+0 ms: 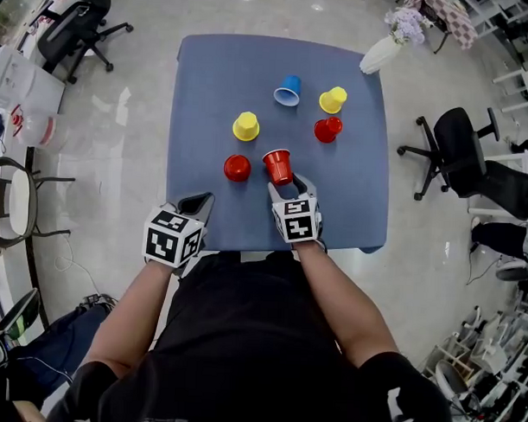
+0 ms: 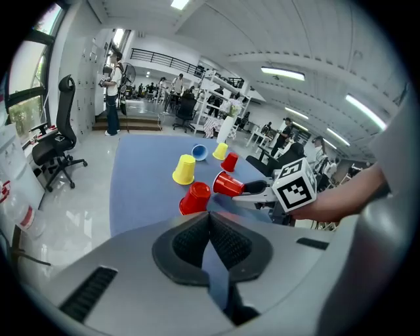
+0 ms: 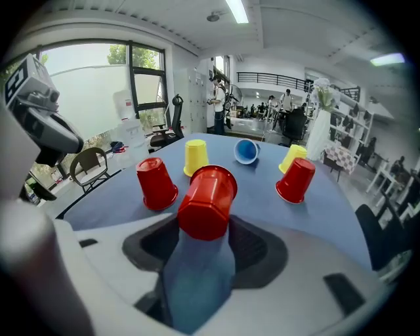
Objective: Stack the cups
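Slippage is looking like the main risk. The right gripper point(image 3: 205, 226) is pinching the held red cup point(image 3: 207, 200) by its narrow closed end only. The cup is hanging over the blue table point(image 1: 199, 82), lying almost on its side with its mouth pointing away from the person. With a tapered wall and such a short bite, I judge the cup could slide forward out of the jaws, or buckle if squeezed harder.

Next worry: the likely target, the inverted red cup point(image 1: 237, 168), is standing just beside the held one. The held cup's mouth is not facing down, so a rim coming in tilted could catch the target's edge and tip or shove it.

The left gripper point(image 2: 210, 223) is hovering at the table's near edge with its jaws pressed together on nothing, so it is not steadying anything.

Round about:
- An inverted yellow cup point(image 1: 245, 125) is standing behind the target, close enough to be clipped.
- A blue cup point(image 1: 287, 90) is lying on its side farther back.
- A second yellow cup point(image 1: 333, 99) and a tilted red cup point(image 1: 327, 128) are sitting together at far right.
- A white vase of flowers point(image 1: 382, 50) is showing by the far right corner, well clear.

Nothing is blocking the path between the held cup and the target.
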A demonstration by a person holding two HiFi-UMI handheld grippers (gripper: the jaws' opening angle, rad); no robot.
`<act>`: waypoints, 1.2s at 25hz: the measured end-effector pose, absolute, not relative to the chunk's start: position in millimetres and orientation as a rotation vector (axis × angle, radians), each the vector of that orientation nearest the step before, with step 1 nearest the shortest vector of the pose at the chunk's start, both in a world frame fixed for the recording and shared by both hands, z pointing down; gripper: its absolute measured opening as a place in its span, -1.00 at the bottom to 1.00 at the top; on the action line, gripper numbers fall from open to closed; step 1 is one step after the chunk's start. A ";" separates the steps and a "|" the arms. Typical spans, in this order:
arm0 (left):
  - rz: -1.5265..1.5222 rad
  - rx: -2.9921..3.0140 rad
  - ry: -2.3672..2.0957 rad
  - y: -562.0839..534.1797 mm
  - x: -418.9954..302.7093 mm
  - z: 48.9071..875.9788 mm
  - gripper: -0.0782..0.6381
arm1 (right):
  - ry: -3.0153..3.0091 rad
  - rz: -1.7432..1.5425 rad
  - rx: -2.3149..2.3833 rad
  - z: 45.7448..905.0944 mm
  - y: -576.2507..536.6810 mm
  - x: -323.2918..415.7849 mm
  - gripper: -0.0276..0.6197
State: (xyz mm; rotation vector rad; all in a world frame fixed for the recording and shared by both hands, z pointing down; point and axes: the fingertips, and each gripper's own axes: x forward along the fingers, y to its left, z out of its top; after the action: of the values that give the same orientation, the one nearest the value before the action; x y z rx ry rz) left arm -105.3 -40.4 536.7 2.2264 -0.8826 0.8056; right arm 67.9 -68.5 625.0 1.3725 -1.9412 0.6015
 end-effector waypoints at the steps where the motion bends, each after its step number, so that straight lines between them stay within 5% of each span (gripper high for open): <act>1: 0.800 2.231 -0.883 -40.6 -102.2 535.3 -0.77 | -1.945 0.593 1.362 622.1 -66.3 71.4 -0.18; 30: 0.764 2.245 -0.943 -45.7 -48.9 523.2 -0.77 | -1.972 0.509 1.233 607.3 -49.9 152.8 -0.18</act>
State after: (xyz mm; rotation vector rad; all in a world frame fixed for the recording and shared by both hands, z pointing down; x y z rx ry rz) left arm -48.9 -45.7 523.2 2.2447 -0.9433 0.7639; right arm 152.8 -49.9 607.3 1.2327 -1.9718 0.5093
